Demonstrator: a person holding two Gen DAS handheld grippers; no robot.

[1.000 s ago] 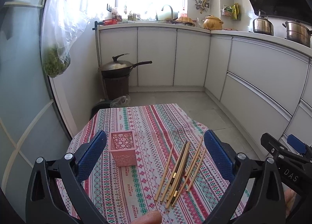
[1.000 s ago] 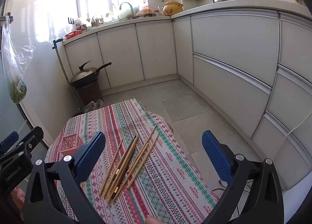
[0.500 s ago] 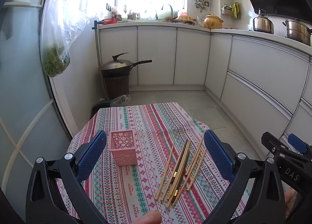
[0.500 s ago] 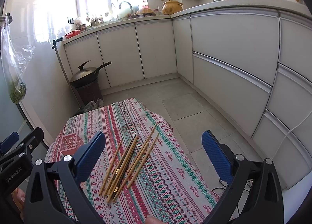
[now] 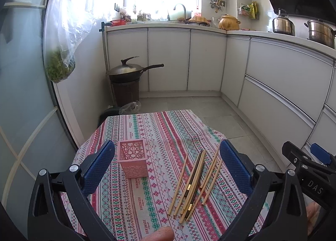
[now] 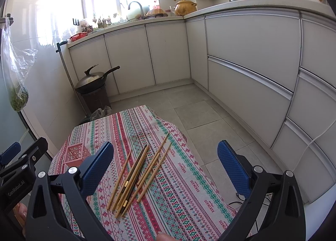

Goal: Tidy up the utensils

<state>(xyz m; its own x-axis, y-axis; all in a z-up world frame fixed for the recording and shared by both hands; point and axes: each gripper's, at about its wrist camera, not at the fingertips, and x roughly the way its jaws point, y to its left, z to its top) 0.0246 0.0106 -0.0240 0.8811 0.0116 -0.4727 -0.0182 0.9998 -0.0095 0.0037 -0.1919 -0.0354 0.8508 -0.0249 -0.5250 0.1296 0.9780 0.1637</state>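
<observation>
Wooden chopsticks are found loose on the striped tablecloth, at three o'clock of the empty pink lattice plastic holder; with both the left gripper and right gripper spread wide and empty, one stick should be pinched mid-length.

table's near edge behind gripper frames, pink holder partly hidden (right view), windowsill items too small

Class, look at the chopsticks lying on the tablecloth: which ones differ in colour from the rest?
The dark brown pair with gold bands, in the middle of the bunch. The other chopsticks are all pale bamboo, without bands.
</observation>
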